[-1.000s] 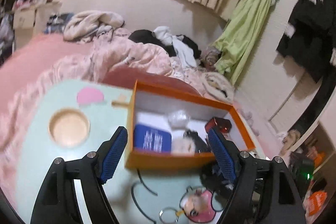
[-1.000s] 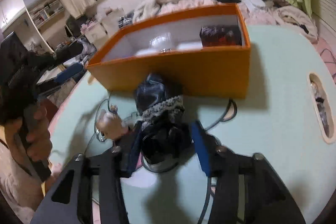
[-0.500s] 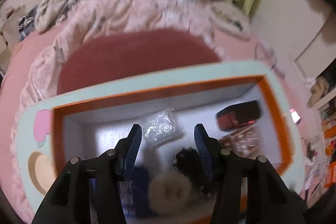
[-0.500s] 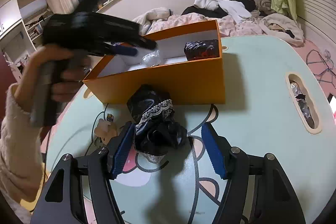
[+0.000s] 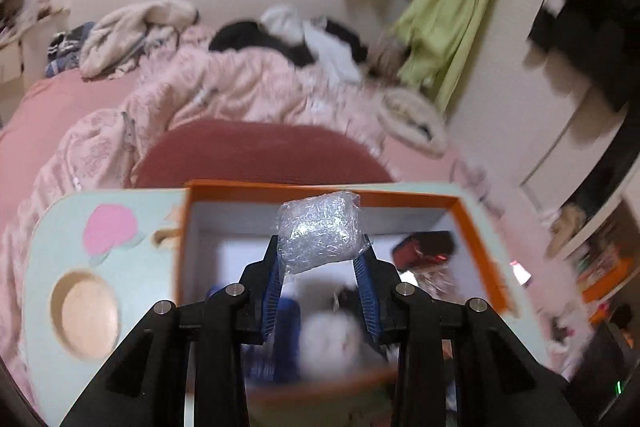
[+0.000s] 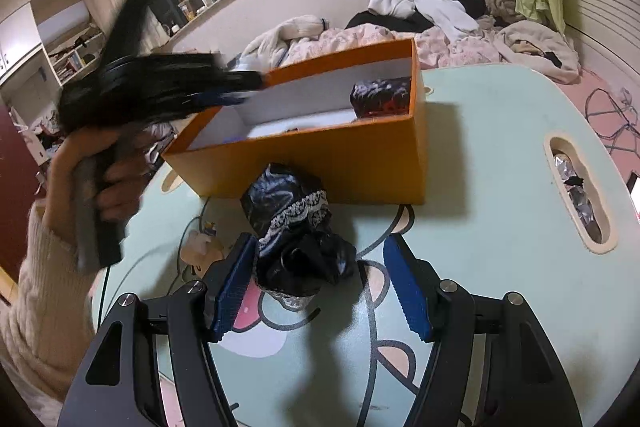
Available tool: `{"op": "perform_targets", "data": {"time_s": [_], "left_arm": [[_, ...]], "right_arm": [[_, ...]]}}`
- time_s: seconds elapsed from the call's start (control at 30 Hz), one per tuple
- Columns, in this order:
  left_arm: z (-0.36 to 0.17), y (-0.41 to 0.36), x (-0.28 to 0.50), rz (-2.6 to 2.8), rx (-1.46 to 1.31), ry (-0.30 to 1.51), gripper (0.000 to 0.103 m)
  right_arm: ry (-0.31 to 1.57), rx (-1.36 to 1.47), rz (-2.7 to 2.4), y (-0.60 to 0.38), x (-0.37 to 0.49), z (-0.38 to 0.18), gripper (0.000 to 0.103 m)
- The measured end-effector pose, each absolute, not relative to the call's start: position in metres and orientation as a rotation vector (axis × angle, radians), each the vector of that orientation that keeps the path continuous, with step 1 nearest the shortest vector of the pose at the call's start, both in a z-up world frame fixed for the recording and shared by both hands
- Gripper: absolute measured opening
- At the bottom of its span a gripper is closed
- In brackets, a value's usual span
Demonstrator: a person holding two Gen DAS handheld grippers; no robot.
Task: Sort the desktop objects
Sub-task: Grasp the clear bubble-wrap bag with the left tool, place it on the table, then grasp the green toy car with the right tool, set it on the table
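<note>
Left gripper (image 5: 320,269) is clamped on a crinkled clear plastic wad (image 5: 320,231), held in the air above the orange box (image 5: 472,223) interior. Box sits on the mint-green table (image 6: 500,155); a dark red item (image 6: 382,95) lies at its right end. Right gripper (image 6: 322,289) has jaws spread wide, holding nothing, straddling a black lace-trimmed cloth bundle (image 6: 296,231) on the table just near of the box's front wall.

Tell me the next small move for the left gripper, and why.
Probably lift a little higher and carry it clear of the box. The left gripper is shut on the clear packet, which hangs above the box interior, so it seems on its way out.
</note>
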State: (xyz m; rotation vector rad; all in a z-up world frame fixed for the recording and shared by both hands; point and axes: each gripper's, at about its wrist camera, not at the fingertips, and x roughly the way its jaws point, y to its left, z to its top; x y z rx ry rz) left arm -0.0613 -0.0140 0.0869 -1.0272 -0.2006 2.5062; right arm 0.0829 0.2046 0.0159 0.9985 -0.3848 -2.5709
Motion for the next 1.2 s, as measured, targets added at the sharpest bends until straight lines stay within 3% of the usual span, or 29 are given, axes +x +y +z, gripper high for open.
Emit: {"op": "perform_targets", "data": {"time_s": [0.2, 0.33, 0.43, 0.47, 0.53, 0.7, 0.77, 0.83, 0.93, 1.0, 1.1, 1.2], "left_arm": [[0.072, -0.044, 0.007, 2.493, -1.019, -0.16, 0.033], [0.046, -0.046, 0.028, 2.473, -1.073, -0.184, 0.033], [0.028, -0.039, 0.029, 2.455, -1.118, -0.204, 0.033], [0.023, -0.036, 0.028, 2.449, -1.131, -0.208, 0.033], [0.017, -0.035, 0.031, 2.435, -1.134, -0.236, 0.034], [0.011, -0.039, 0.038, 2.422, -1.092, -0.278, 0.053], [0.011, -0.039, 0.039, 2.421, -1.08, -0.285, 0.057], [0.01, -0.04, 0.04, 2.415, -1.071, -0.293, 0.059], [0.009, -0.04, 0.041, 2.417, -1.066, -0.3, 0.061], [0.008, -0.042, 0.041, 2.417, -1.063, -0.311, 0.061], [0.007, -0.042, 0.044, 2.426, -1.061, -0.337, 0.061], [0.007, -0.048, 0.045, 2.431, -1.054, -0.371, 0.061]], "right_arm": [[-0.349, 0.868, -2.525, 0.205, 0.074, 0.05, 0.065], [-0.196, 0.832, -2.505, 0.189, 0.046, 0.089, 0.047], [-0.052, 1.084, -2.41, 0.163, -0.001, 0.091, 0.025], [-0.061, 1.188, -2.341, 0.157, -0.018, 0.085, 0.023], [-0.057, 1.365, -2.218, 0.144, -0.045, 0.071, 0.023], [0.139, 1.535, -2.148, 0.121, -0.068, 0.047, 0.024], [0.127, 1.587, -2.097, 0.122, -0.076, 0.038, 0.029], [0.108, 1.631, -2.051, 0.121, -0.084, 0.033, 0.045], [0.155, 1.675, -2.043, 0.118, -0.091, 0.024, 0.049], [0.192, 1.673, -2.05, 0.115, -0.09, 0.024, 0.049], [0.207, 1.629, -2.054, 0.114, -0.085, 0.024, 0.028], [0.113, 1.602, -2.051, 0.119, -0.081, 0.021, 0.025]]}}
